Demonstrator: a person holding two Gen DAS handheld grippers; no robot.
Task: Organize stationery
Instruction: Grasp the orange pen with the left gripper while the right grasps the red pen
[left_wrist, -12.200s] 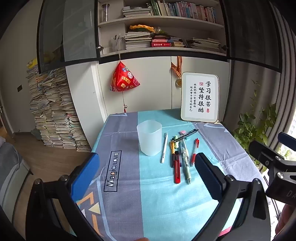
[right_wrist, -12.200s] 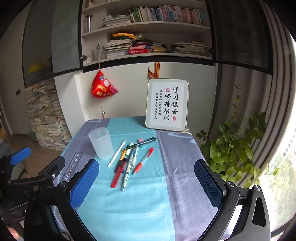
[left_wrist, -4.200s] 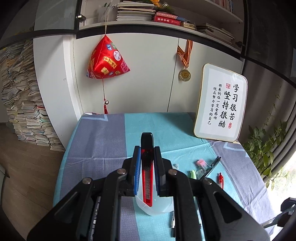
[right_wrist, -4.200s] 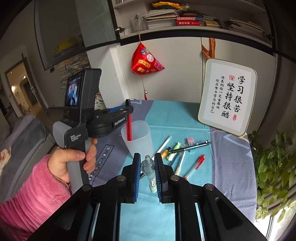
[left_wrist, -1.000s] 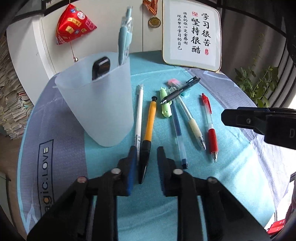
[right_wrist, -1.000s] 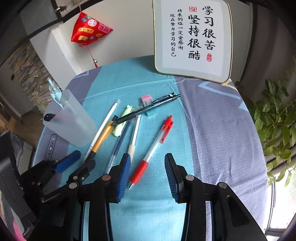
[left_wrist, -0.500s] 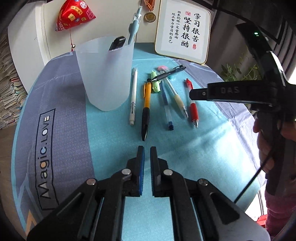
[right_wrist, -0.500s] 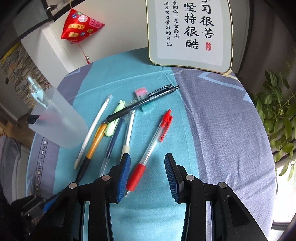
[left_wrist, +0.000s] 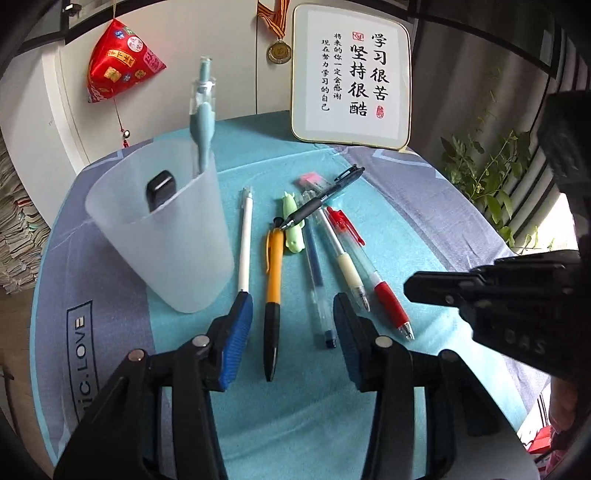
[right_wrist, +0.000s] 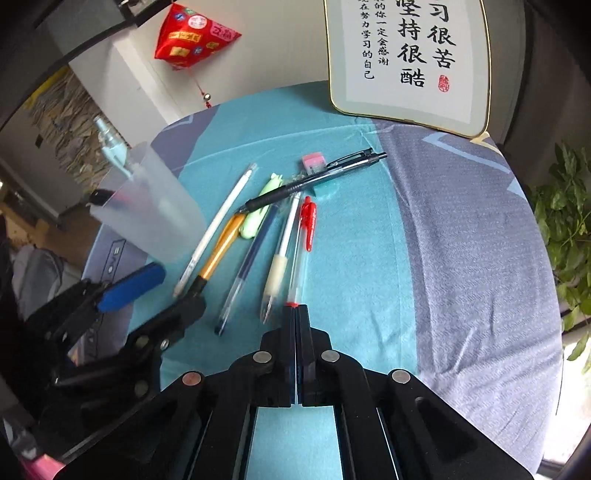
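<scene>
A: How do the jaws of the left gripper (left_wrist: 293, 328) stand?

B: Partly apart, and they have just been opening. The black tip end of the orange pen (left_wrist: 272, 295) lies on the table (left_wrist: 424, 221) in the gap between the blue pads (left_wrist: 236, 332), with space on both sides, so nothing presses on it. The tip of the clear blue-ink pen (left_wrist: 318, 291) lies just inside the right pad.

A: And the right gripper (right_wrist: 296, 314)?

B: Its jaws have just closed and now meet flat together. The grip end of the red pen (right_wrist: 301, 254) runs in under their tips, with a sliver of red showing at the very front. I cannot tell whether the pads actually pinch it or sit just above it.

A: What lies around them?

B: Beside the red pen is a clear pen with a cream grip (right_wrist: 279, 258), then the blue-ink pen, the orange one and a white pen (right_wrist: 218, 229), all flat on the cloth. A black pen (right_wrist: 314, 181) lies slantwise across their far ends, over a pale green piece (right_wrist: 258, 214) and next to a pink eraser (right_wrist: 314, 162).

A: The cup?

B: The frosted cup (left_wrist: 159, 236) stands upright just left of the white pen. It holds a light blue pen (left_wrist: 201, 122) sticking up and a black-ended tool (left_wrist: 159, 186). A framed calligraphy board (left_wrist: 351, 74) leans at the far table edge.
</scene>
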